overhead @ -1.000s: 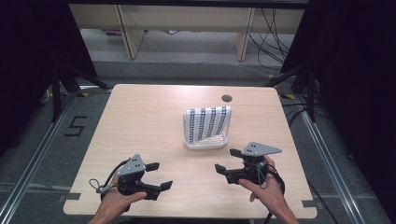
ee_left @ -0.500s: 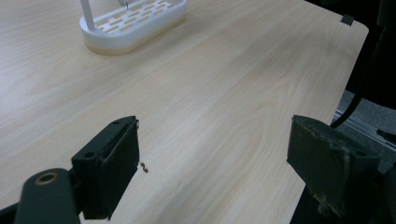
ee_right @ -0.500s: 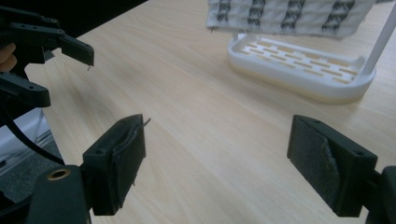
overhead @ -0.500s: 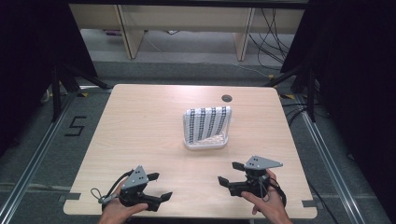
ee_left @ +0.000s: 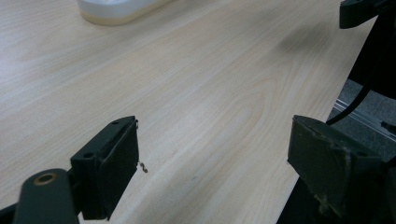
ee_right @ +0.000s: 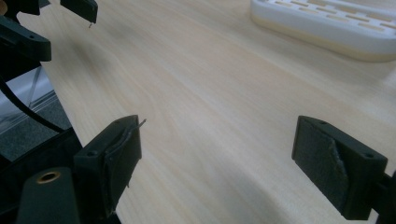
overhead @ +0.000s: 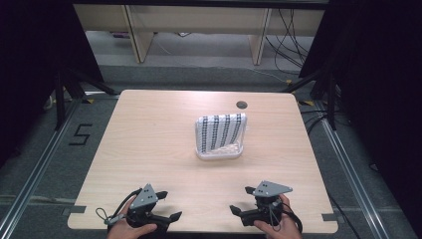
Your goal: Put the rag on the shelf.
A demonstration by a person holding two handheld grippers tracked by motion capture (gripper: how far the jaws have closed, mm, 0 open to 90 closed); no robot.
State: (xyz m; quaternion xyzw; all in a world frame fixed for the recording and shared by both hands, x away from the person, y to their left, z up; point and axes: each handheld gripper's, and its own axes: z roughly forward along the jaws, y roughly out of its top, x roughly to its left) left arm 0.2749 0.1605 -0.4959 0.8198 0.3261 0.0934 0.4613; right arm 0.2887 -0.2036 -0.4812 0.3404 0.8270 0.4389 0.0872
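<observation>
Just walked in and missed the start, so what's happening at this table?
A person holds a two-jaw gripper in each hand at the near edge of the wooden table. The left gripper and right gripper are both open and hold nothing. In the middle of the table sits a white basket with a striped cloth draped over it, well away from both grippers and untouched.

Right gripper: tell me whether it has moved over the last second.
Yes. In the high view the right gripper has drawn back toward the person's edge of the table, farther from the white basket, which has stayed put. Its jaws stand open.
</observation>
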